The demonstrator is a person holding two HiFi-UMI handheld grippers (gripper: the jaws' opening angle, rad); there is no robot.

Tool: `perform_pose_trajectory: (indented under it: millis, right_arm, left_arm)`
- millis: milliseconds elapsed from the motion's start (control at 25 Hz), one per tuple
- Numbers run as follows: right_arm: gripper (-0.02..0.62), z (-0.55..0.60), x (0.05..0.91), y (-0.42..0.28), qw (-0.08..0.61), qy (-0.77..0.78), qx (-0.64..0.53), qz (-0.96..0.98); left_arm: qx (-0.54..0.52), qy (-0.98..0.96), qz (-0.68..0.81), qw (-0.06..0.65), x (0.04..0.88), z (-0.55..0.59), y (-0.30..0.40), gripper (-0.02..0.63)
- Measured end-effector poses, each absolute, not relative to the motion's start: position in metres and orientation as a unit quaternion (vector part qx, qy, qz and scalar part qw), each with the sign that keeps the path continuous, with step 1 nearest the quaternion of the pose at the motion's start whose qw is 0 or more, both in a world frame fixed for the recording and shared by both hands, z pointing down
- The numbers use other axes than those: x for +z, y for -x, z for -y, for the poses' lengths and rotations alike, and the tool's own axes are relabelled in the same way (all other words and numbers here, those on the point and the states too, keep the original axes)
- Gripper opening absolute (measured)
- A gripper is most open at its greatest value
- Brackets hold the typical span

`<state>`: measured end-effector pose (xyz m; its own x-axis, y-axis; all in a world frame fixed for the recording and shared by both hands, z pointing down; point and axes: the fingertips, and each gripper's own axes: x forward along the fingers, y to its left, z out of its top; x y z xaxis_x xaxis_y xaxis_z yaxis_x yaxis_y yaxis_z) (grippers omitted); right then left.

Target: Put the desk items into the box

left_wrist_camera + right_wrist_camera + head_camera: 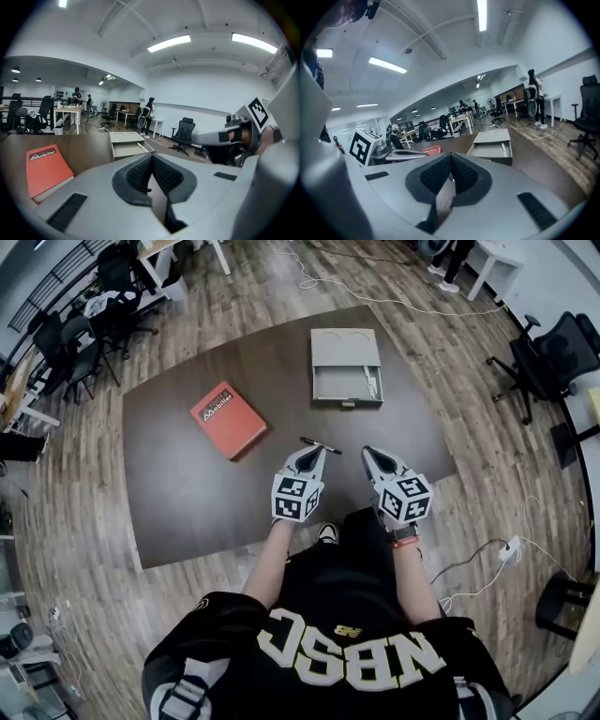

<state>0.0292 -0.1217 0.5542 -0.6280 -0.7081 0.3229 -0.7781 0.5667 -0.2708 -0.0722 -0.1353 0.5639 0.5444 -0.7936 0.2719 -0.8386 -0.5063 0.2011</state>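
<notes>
Closest to the head camera was the person's black jersey, with both bare forearms reaching forward over the near edge of the dark brown worktop. At the end of those arms the left gripper and the right gripper were held side by side, slightly apart, their marker cubes facing up. Each gripper's own view showed its jaws clenched, the ribbed black pads meeting at the tips with nothing between them. A black pen lay on the worktop just ahead of the left gripper's tips, not touched by either gripper. Off to the left, well apart from the pen, a red book lay flat and turned at an angle to the worktop's edges. At the far side of the worktop the grey box stood open, its lid lying flat behind the tray, and a slim white item lay inside along the tray's right wall. Beyond the worktop on the right, a black office chair stood on the wooden floor.
</notes>
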Motion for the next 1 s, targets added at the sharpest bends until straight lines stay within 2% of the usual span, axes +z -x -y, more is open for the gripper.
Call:
perform_pose_trajectory:
  millis: [200,400,640,880,1000]
  right_arm:
    - [0.009,0.156,0.575,-0.018,0.092,-0.401,0.218,0.885]
    - [0.011,0.194,0.582,-0.029,0.102,-0.384,0.233,0.888]
    - [0.011,0.230,0.581,-0.021,0.098,-0.367,0.240,0.893]
    - [0.014,0.243,0.588,-0.015,0.098,-0.354,0.255,0.894]
    - [0.014,0.243,0.592,-0.015,0.101,-0.352,0.262,0.893]
  left_arm:
    - [0.112,-0.863,0.463,0.168,0.588,0.167,0.093,0.015]
    - [0.163,-0.874,0.424,0.173,0.616,0.194,0.079,0.025]
    - [0.253,-0.895,0.340,0.142,0.647,0.205,0.067,0.101]
    - [0.365,-0.899,0.233,0.064,0.688,0.196,0.059,0.206]
    - [0.397,-0.898,0.187,0.038,0.701,0.191,0.055,0.223]
